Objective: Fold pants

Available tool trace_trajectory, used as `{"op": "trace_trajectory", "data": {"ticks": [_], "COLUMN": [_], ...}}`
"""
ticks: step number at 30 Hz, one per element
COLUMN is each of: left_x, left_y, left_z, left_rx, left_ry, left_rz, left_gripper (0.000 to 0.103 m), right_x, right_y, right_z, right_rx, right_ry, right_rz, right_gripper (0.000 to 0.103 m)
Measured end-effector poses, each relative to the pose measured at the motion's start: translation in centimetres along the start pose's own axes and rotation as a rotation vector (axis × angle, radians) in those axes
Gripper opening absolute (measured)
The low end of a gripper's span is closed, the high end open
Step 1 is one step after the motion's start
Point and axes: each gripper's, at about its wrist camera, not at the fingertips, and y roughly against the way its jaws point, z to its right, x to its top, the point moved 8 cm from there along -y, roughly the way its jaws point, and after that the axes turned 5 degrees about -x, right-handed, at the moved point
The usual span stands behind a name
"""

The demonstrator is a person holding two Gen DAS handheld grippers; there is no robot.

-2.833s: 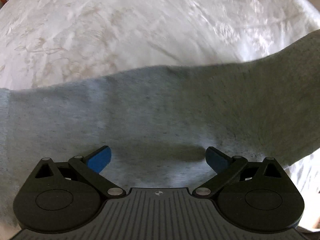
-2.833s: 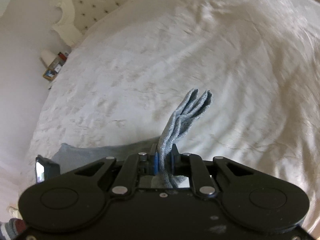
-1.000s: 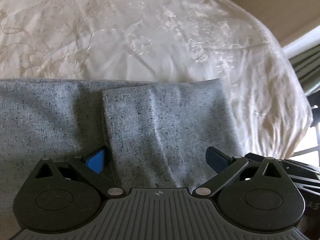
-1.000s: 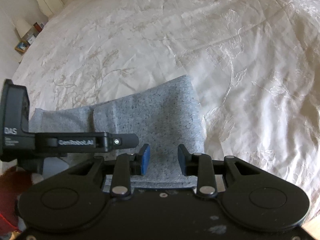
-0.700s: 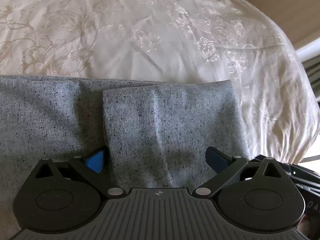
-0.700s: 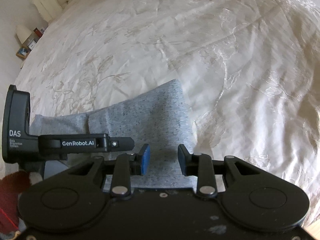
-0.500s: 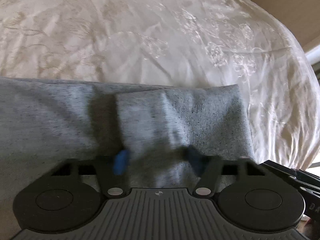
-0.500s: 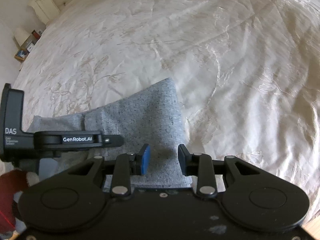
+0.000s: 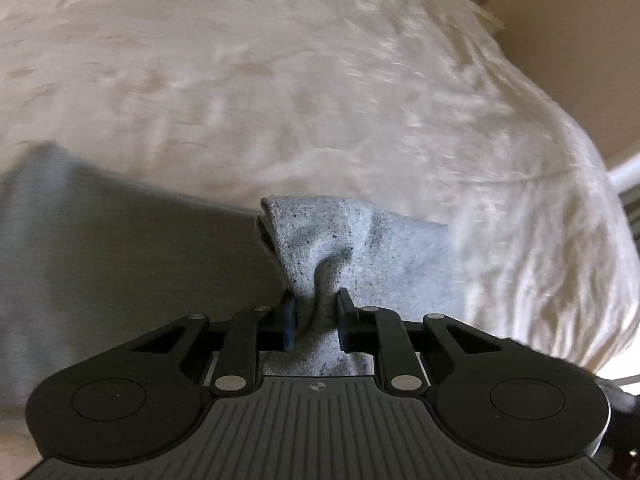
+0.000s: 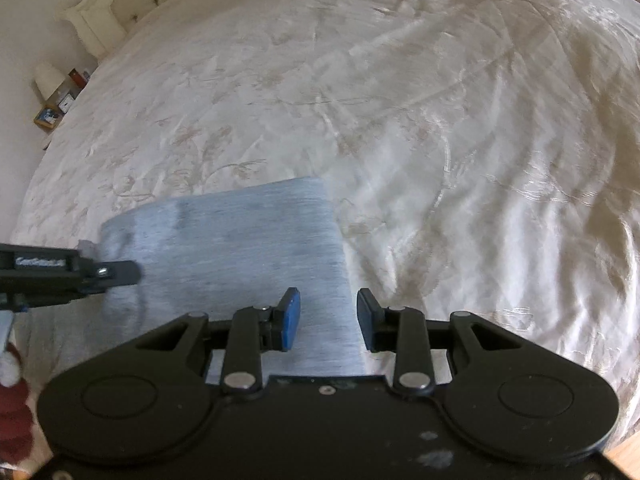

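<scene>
Grey speckled pants [image 9: 120, 264] lie folded on a cream bed. My left gripper [image 9: 316, 320] has its jaws closing, with a bunched fold of the pants' upper layer [image 9: 360, 240] pinched between the blue pads and raised off the lower layer. In the right wrist view the pants [image 10: 240, 240] are a blurred grey panel. Over its near right edge my right gripper [image 10: 328, 316] hovers open, the cloth lying flat under the gap and neither pad pressing on it. The left gripper's black body [image 10: 80, 270] pokes in from the left.
The embroidered cream bedspread [image 10: 440, 120] stretches far ahead and to the right. A tufted headboard [image 10: 104, 12] and a nightstand with small items [image 10: 60, 96] stand at the far left. The bed's right edge drops off beside a tan wall [image 9: 580, 40]. Something dark red [image 10: 12, 420] shows at bottom left.
My left jaws went from wide open to pinched on the upper fold of the pants and lifted it, so the cloth bunches. The right gripper kept its place and opening.
</scene>
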Motion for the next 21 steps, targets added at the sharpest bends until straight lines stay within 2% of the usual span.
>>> {"op": "trace_trajectory", "data": {"ticks": [5,8,12,16,19,20,21], "left_x": [-0.9,-1.5,-1.1,-0.8,-0.8,-0.8,-0.7], "left_y": [-1.8,-3.8,-3.3,-1.8,-0.7,-0.1,0.2], "left_z": [-5.8,-7.7,-7.4,-7.0,-6.3,-6.1,-5.6], "left_rx": [0.092,0.066,0.044,0.076,0.108,0.110,0.107], "left_ry": [0.062,0.098,0.096,0.060,0.003,-0.018,-0.037], "left_rz": [-0.076,-0.148,-0.118,-0.047,-0.010,0.000,0.010], "left_gripper": [0.021,0.028,0.028,0.029,0.029,0.029,0.029], "right_x": [-0.3,-0.1,0.6,0.0,-2.2,-2.8,-2.9], "right_y": [-0.6,-0.8,-0.9,-2.2,-5.4,-6.2,-6.2], "right_z": [-2.0,-3.3,-5.2,-6.8,-5.0,-3.7,-2.9], "right_rx": [0.019,0.036,0.067,0.097,-0.035,-0.065,-0.053], "right_ry": [0.036,0.068,0.130,0.213,0.272,0.241,0.195], "right_rz": [-0.010,-0.012,0.001,-0.039,-0.141,-0.173,-0.180], "right_gripper": [0.034,0.034,0.033,0.023,0.024,0.024,0.024]}}
